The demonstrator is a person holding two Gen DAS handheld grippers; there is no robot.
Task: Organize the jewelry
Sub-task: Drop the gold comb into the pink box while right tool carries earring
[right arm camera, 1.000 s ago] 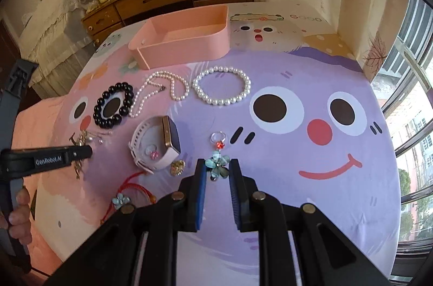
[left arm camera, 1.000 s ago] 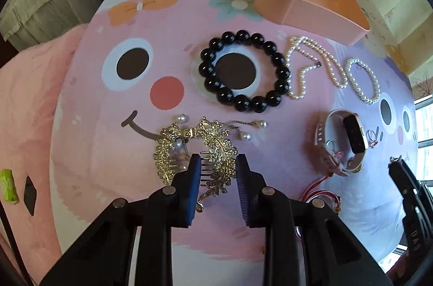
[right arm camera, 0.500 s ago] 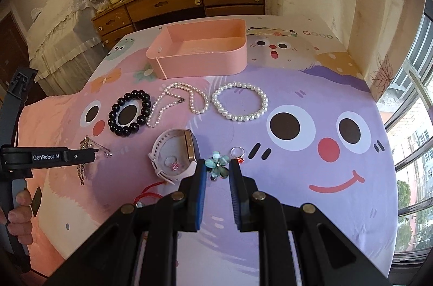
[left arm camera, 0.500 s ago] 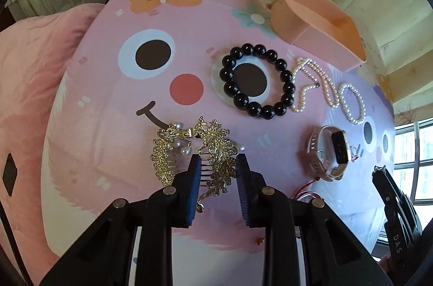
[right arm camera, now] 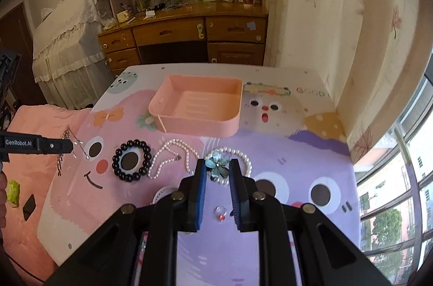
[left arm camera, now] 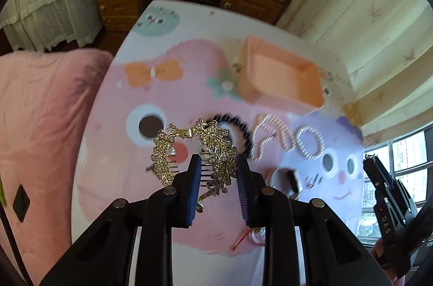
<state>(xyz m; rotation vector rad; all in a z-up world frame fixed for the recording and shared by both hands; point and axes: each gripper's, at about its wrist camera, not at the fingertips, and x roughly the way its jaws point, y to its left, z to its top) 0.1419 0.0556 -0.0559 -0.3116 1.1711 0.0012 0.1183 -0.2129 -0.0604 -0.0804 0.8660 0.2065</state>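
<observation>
My left gripper [left arm camera: 218, 164] is shut on a gold leaf-shaped hair comb [left arm camera: 216, 153] and holds it in the air above the cartoon-print table. My right gripper [right arm camera: 218, 168] is shut on a teal flower brooch [right arm camera: 216, 166], also lifted off the table. The empty pink tray [right arm camera: 200, 120] stands at the back of the table; it also shows in the left wrist view [left arm camera: 281, 74]. On the table lie a black bead bracelet [right arm camera: 131, 161], a pearl necklace [right arm camera: 173, 156], a pearl bracelet [right arm camera: 245, 160] and a small red-stone ring [right arm camera: 221, 213].
A white watch [left arm camera: 286, 177] and a red cord [left arm camera: 243, 238] lie near the front of the table. A pink blanket [left arm camera: 40, 123] lies to the left. A wooden desk [right arm camera: 189, 39] stands behind the table, a wall and window to the right.
Both grippers have risen from the table with their pieces, the left with the gold comb and the right with the flower brooch. Both views now tilt toward the pink tray.
</observation>
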